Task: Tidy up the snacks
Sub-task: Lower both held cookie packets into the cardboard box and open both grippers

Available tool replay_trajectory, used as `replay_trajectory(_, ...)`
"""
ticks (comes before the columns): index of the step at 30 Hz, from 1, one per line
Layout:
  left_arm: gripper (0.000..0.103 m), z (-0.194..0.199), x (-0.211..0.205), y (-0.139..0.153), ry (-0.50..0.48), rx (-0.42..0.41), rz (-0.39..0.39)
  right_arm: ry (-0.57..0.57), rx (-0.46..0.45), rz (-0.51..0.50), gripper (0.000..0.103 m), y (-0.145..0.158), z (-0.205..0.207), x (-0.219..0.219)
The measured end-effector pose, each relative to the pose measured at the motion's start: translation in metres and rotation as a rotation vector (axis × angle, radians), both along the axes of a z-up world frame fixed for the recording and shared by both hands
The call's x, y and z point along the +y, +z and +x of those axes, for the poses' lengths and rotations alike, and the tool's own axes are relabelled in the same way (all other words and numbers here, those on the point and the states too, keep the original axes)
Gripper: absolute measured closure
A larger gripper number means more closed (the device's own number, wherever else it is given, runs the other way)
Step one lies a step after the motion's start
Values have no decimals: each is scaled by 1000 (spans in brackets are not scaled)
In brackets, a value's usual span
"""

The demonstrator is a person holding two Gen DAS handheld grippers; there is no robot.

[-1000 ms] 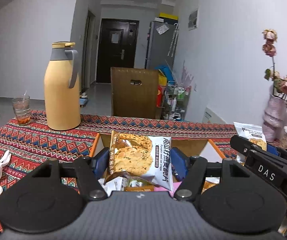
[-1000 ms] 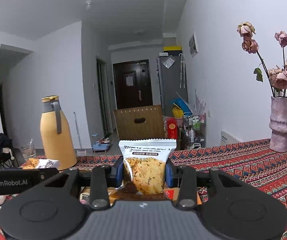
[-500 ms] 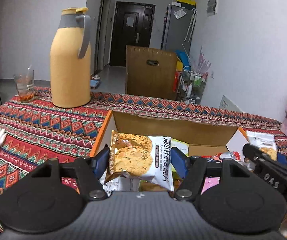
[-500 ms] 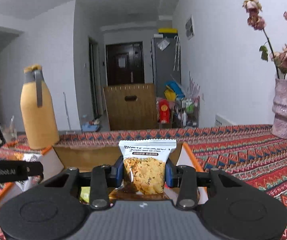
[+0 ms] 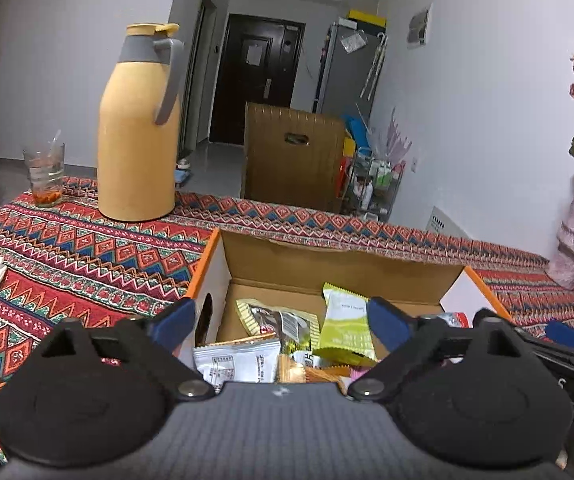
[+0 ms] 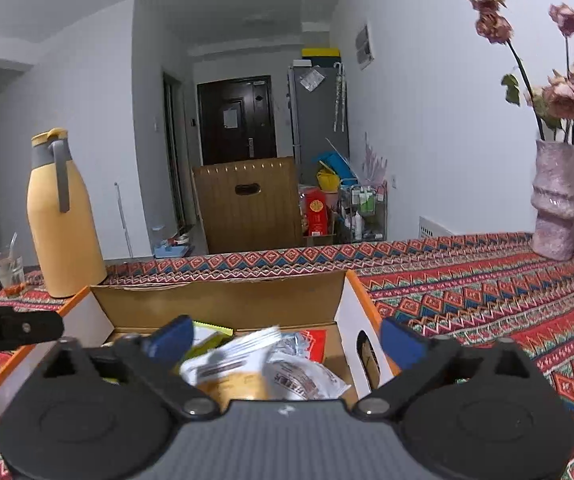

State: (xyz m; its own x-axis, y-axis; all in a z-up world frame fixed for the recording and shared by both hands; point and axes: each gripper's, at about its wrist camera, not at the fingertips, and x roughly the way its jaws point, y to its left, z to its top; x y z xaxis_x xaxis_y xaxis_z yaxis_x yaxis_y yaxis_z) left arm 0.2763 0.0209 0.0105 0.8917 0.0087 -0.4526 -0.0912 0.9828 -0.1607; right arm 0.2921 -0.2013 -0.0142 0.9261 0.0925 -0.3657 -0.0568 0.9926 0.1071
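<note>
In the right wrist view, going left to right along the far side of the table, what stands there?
Drinking glass → yellow thermos jug → brown chair back just behind the table edge → pink vase with dried roses. The open snack box sits nearer, in front of them.

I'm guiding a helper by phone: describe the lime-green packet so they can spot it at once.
Find the open cardboard box on the patterned tablecloth, in front of the yellow jug. Inside, near the back wall, the lime-green packet leans upright. It is the only plain bright green one; those beside it are white, orange or dark-printed.
</note>
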Motion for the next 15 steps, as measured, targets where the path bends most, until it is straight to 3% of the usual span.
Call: replay_trajectory(15,0,-7,-1,8,41,-1,17,-5,11,12,0,6,-6,-3)
